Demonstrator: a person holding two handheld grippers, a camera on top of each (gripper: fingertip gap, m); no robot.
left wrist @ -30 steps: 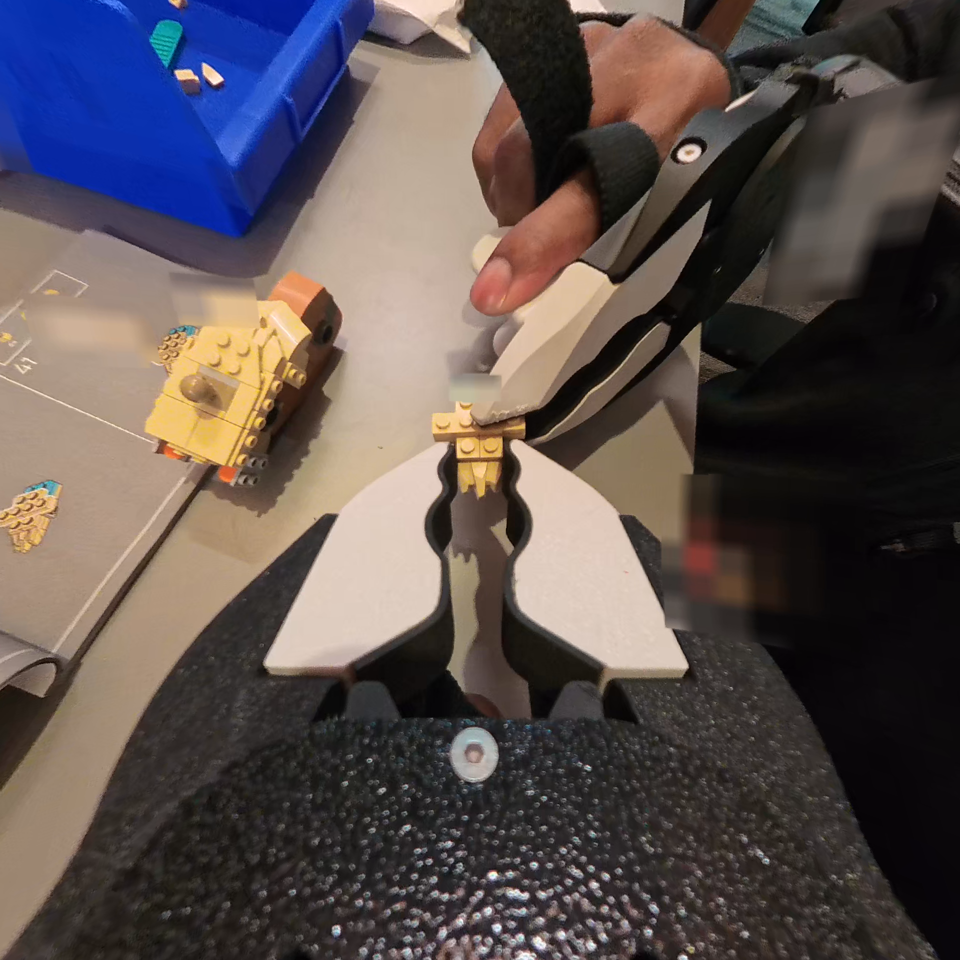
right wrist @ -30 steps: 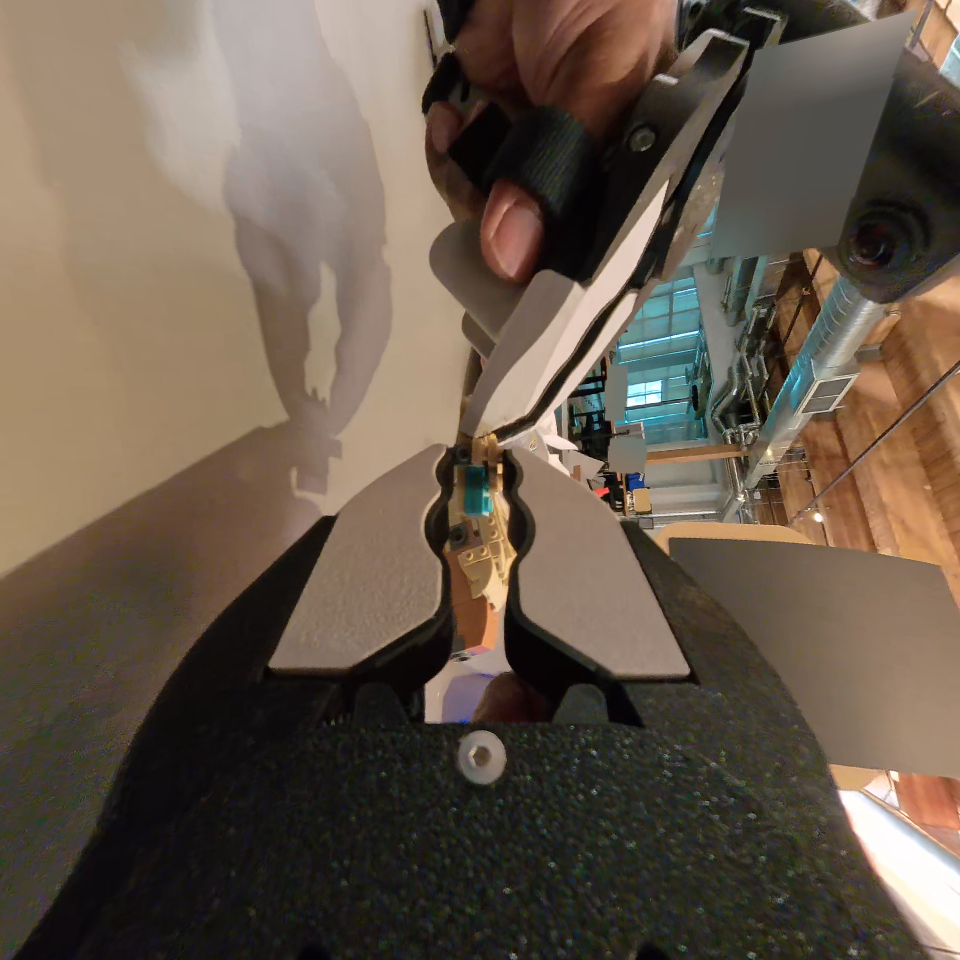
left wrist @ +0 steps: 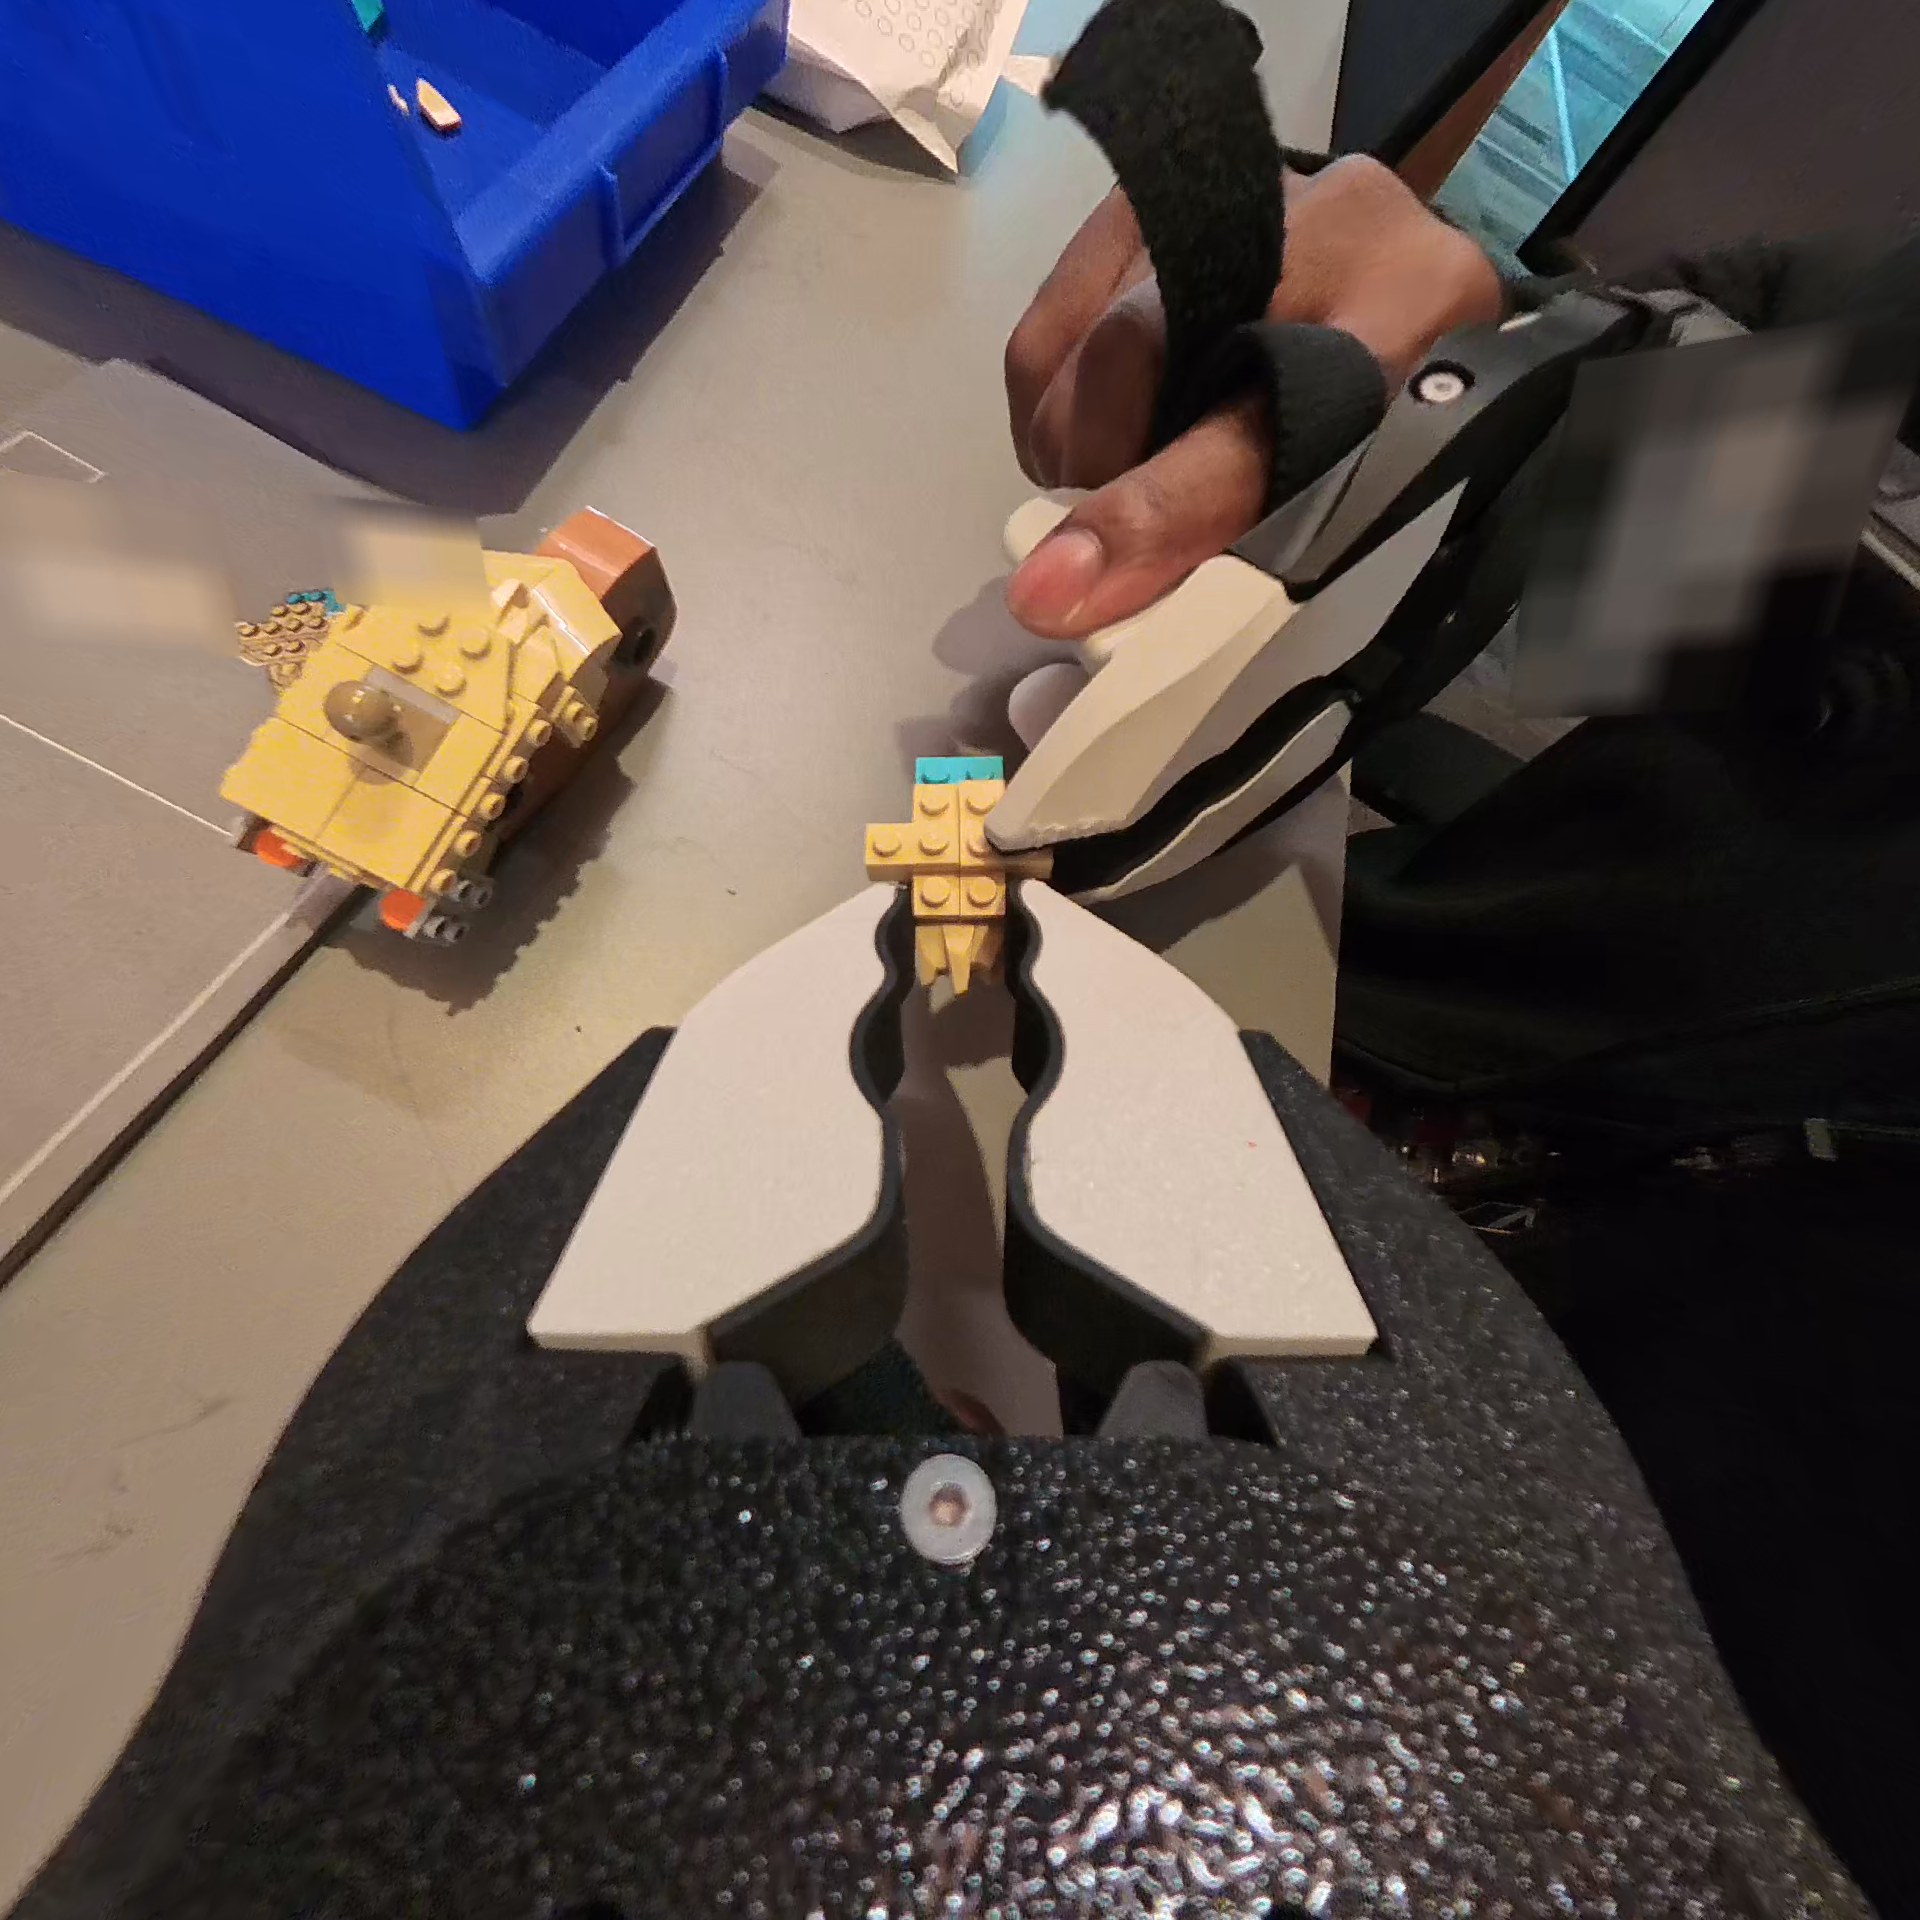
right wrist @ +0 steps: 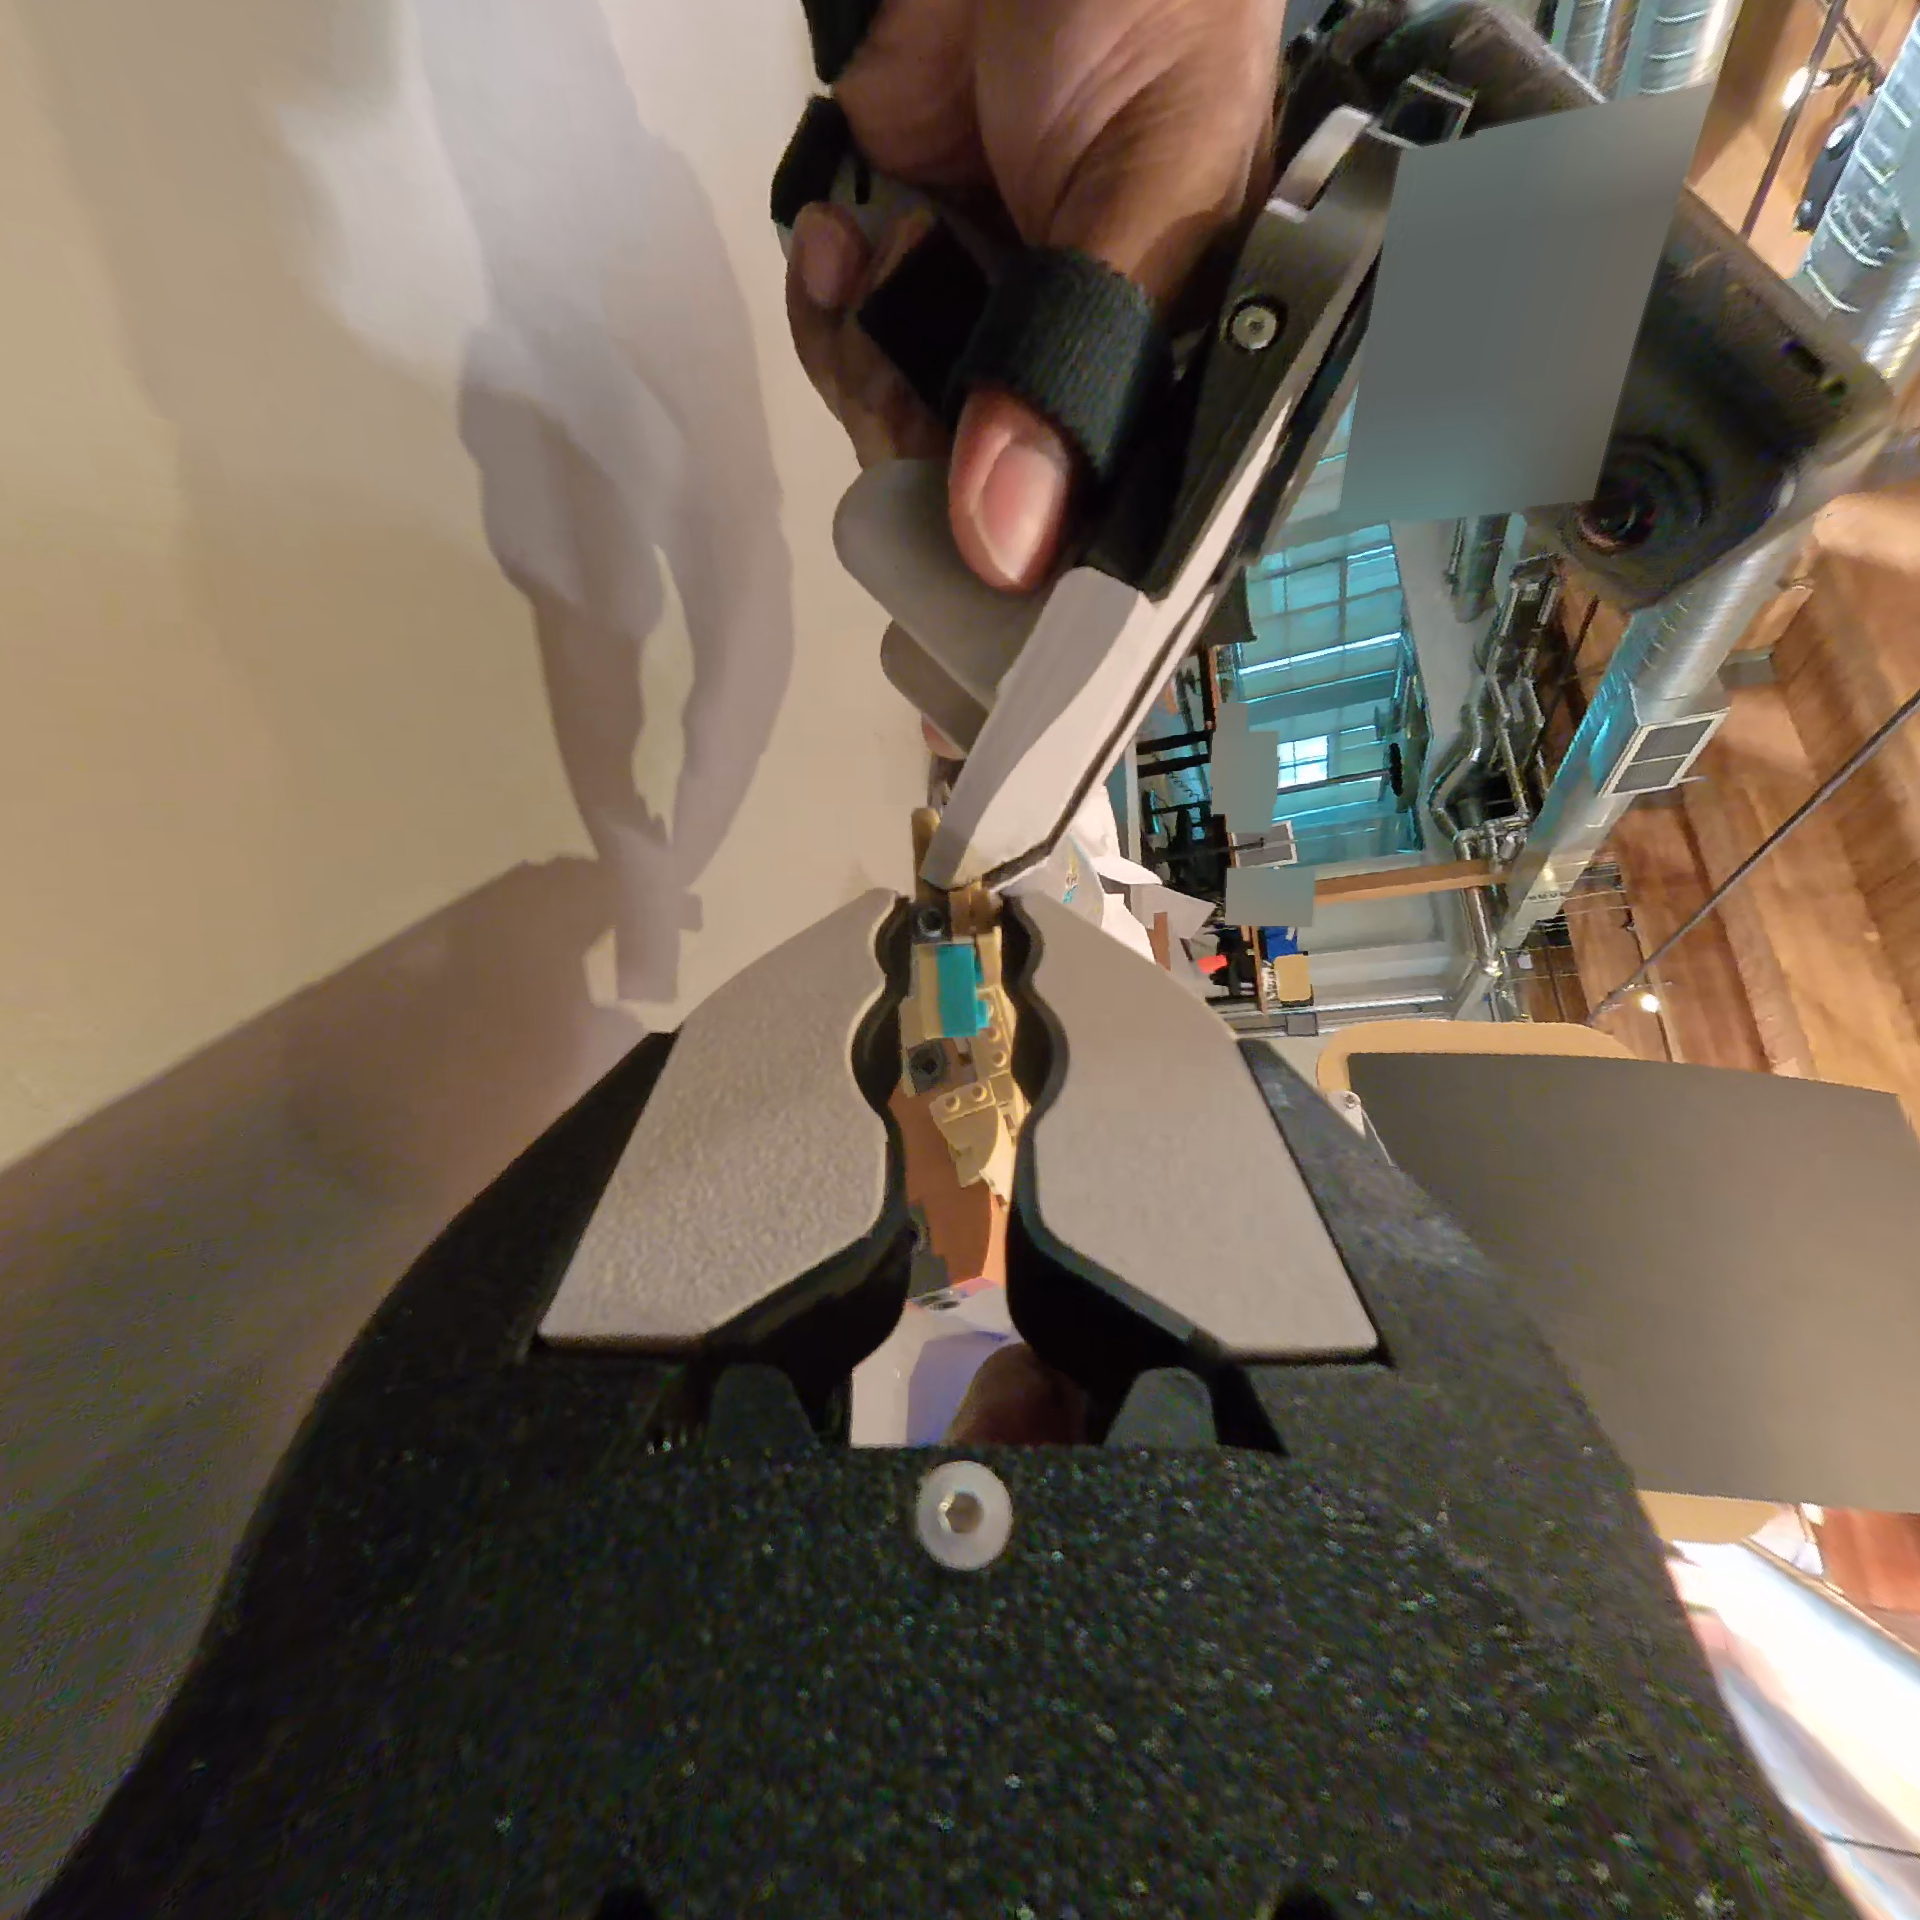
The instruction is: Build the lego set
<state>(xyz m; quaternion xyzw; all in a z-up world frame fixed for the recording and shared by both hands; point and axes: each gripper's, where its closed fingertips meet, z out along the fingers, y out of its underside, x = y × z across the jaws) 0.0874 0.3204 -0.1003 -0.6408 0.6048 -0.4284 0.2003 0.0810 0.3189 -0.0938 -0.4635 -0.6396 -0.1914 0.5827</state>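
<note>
A small tan lego sub-assembly (left wrist: 935, 844) with a teal piece at its far end is held in the air between both grippers. My left gripper (left wrist: 953, 914) is shut on its lower clawed end. My right gripper (left wrist: 1013, 840) comes in from the right and is shut on its side. In the right wrist view, the sub-assembly (right wrist: 951, 997) sits between my right gripper's (right wrist: 956, 920) fingers, and the left gripper (right wrist: 961, 873) pinches its far end from above. A larger tan and brown lego model (left wrist: 416, 727) lies on the grey table (left wrist: 810, 468) to the left.
A blue bin (left wrist: 499, 208) with a few loose pieces stands at the back left. An open instruction booklet (left wrist: 104, 935) lies at the left, under the model's edge. White paper packaging (left wrist: 914, 73) lies at the back. The table's edge runs along the right. My left and right fingertips are right by each other.
The sub-assembly has tilted a little, so its teal end now shows in the left wrist view. Both grippers keep their hold on it and have shifted only slightly.
</note>
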